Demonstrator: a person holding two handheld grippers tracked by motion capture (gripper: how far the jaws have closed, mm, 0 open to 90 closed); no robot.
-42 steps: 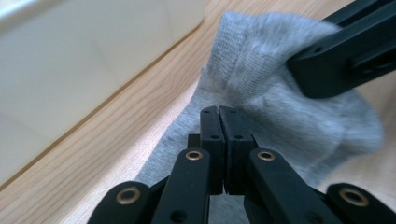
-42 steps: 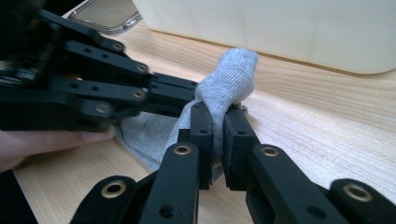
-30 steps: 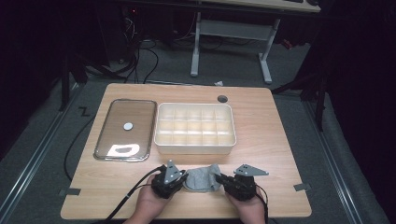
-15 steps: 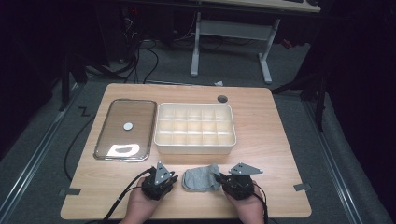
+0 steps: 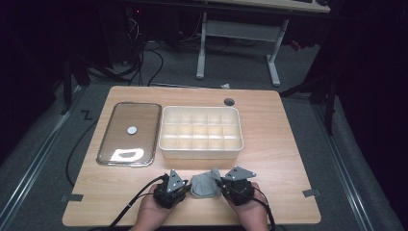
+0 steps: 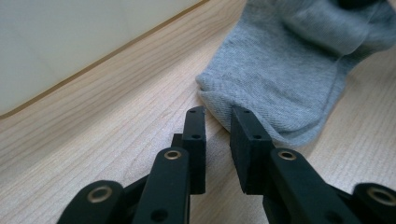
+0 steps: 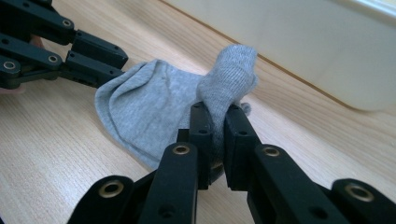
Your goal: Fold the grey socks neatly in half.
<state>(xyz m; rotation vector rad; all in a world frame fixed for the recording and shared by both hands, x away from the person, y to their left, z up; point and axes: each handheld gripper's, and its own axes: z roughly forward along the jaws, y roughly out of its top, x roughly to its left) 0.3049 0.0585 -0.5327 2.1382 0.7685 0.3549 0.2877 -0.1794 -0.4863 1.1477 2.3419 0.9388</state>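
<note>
Grey sock (image 7: 154, 112): soft, light, floppy. Right gripper (image 7: 215, 112) pinching bunched fold. Left gripper (image 6: 217, 117) jaws slightly apart, empty, at toe edge, best grab there.

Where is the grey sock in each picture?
High view: the sock lies at the near edge of the table, between the two tools.
Left gripper view: it is at the upper right, just past the left tool, whose jaws are apart.
Right gripper view: it is in the middle, pinched by the right tool.
Shared landmark: the white box behind the sock.
</note>
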